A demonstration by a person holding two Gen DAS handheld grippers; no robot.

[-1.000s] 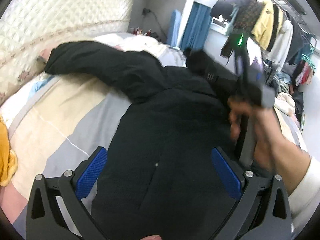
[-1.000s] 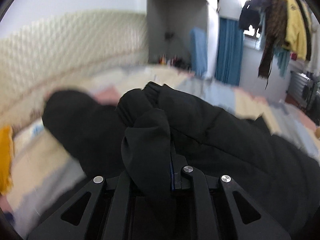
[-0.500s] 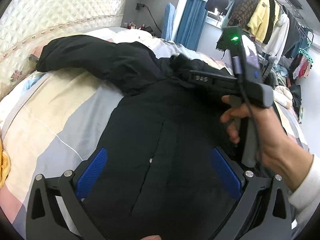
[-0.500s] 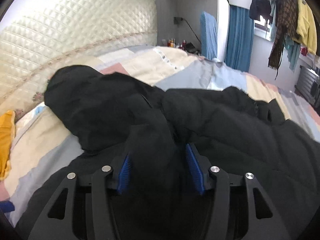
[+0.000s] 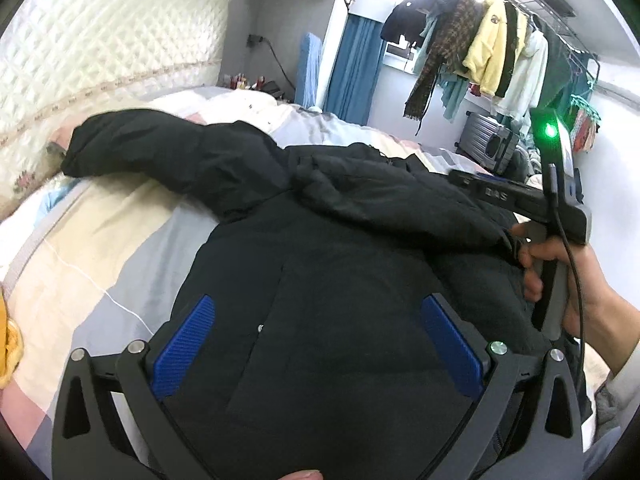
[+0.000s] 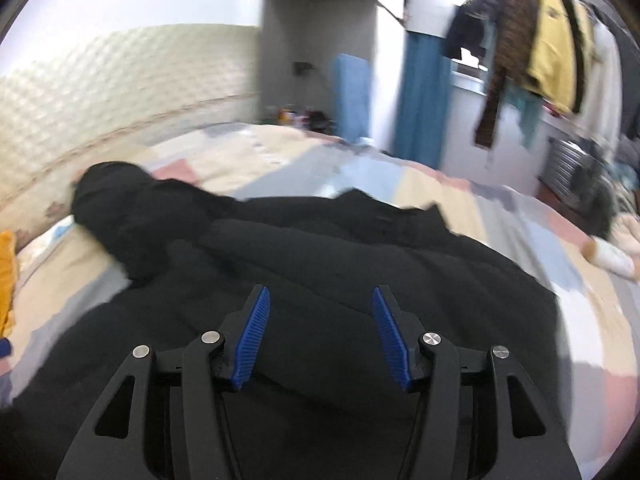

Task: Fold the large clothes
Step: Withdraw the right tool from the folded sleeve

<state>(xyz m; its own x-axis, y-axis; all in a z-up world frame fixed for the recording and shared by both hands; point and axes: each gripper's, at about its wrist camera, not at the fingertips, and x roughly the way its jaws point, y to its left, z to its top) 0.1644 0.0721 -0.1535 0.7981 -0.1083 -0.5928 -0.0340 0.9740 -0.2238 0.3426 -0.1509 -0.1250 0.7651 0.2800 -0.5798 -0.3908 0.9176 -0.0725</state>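
Observation:
A large black padded jacket lies front up on the bed. One sleeve stretches out toward the headboard at upper left. The other sleeve lies folded across the chest. My left gripper hovers wide open over the jacket's front, with nothing between its blue pads. In the left wrist view, a person's hand holds the right gripper's body at the right, beside the folded sleeve. My right gripper stands open above the jacket, behind the folded sleeve, with its pads apart from the cloth.
The bed has a patchwork cover in cream, grey and pink. A quilted headboard stands at the left. A yellow garment lies at the bed's left edge. A rack of hanging clothes and a suitcase stand at the back right.
My right gripper has opened and let go of the sleeve, then drawn back to the right. The sleeve now lies across the jacket's chest. The left gripper has shifted slightly, still open.

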